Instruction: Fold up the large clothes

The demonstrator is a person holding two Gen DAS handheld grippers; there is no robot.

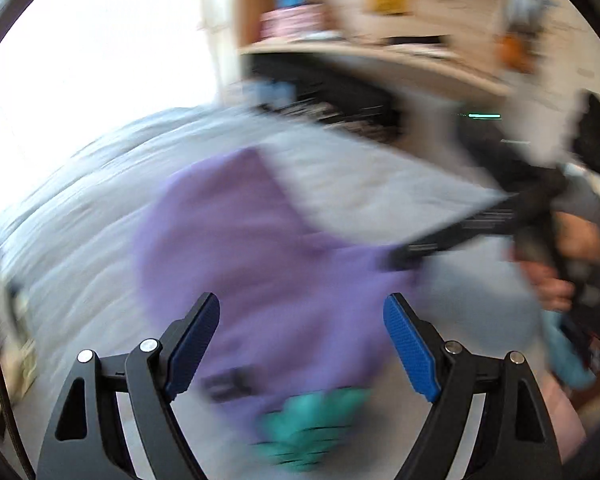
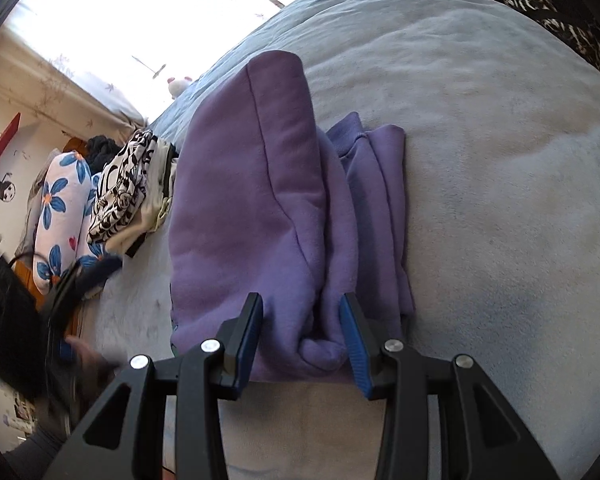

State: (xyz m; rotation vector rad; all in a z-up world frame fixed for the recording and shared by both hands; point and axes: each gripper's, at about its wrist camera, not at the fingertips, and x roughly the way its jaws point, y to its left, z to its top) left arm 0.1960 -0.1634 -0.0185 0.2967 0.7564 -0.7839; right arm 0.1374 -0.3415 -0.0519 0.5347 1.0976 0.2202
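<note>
A purple sweatshirt (image 2: 260, 216) lies partly folded on a grey bed cover (image 2: 500, 200). In the blurred left wrist view it (image 1: 260, 264) shows a teal print (image 1: 308, 424) near its close edge. My left gripper (image 1: 302, 316) is open and empty above the garment. My right gripper (image 2: 302, 320) is open, its blue pads standing either side of a bunched fold at the garment's near edge, not closed on it. The right gripper's fingers (image 1: 452, 240) also reach in from the right in the left wrist view.
A stack of folded clothes with a black-and-white print (image 2: 124, 188) and a blue-flowered pillow (image 2: 60, 216) lie at the bed's left. A wooden shelf unit (image 1: 360, 20) stands beyond the bed. A bright window (image 2: 140, 12) is at the far side.
</note>
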